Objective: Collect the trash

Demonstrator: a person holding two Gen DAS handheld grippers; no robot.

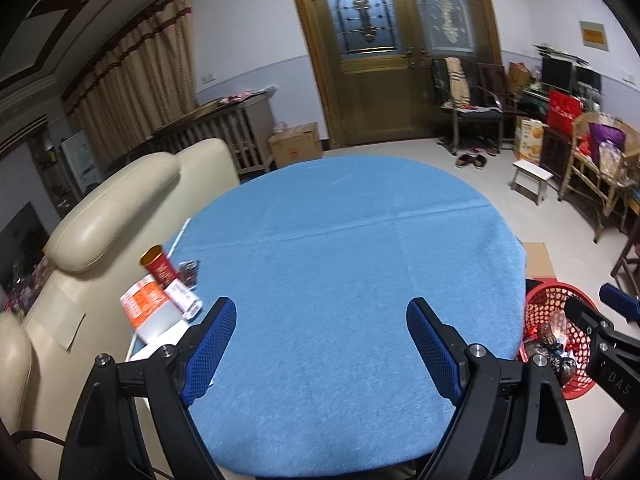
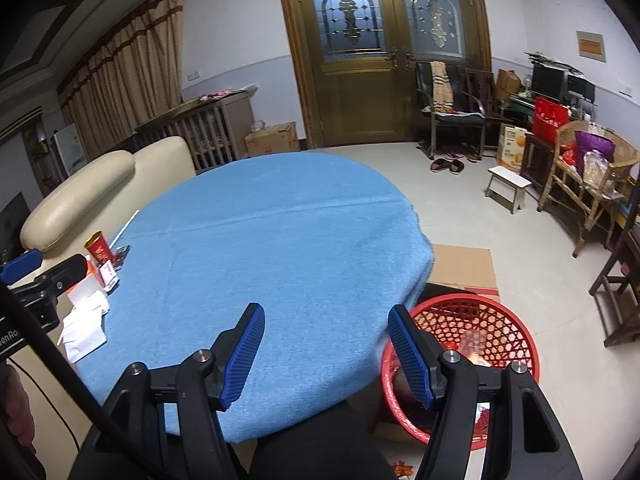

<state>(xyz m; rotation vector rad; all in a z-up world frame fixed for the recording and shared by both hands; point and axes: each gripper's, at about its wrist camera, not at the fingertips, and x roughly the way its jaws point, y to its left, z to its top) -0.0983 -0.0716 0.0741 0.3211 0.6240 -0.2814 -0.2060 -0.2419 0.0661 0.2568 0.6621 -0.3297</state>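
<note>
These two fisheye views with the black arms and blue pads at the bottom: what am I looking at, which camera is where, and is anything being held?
Each picture comes from a camera mounted on a hand-held gripper, looking forward along its jaws. A person carries one in each hand; there is no robot arm.

The left gripper stands open over the blue tablecloth and holds nothing. The right gripper is also open and empty, at the table's right edge, beside the red basket on the floor, which already has trash in it.

The remaining litter sits at the table's left edge: a red paper cup, an orange-and-white box, small wrappers and white papers. A cream sofa stands just beyond.
</note>
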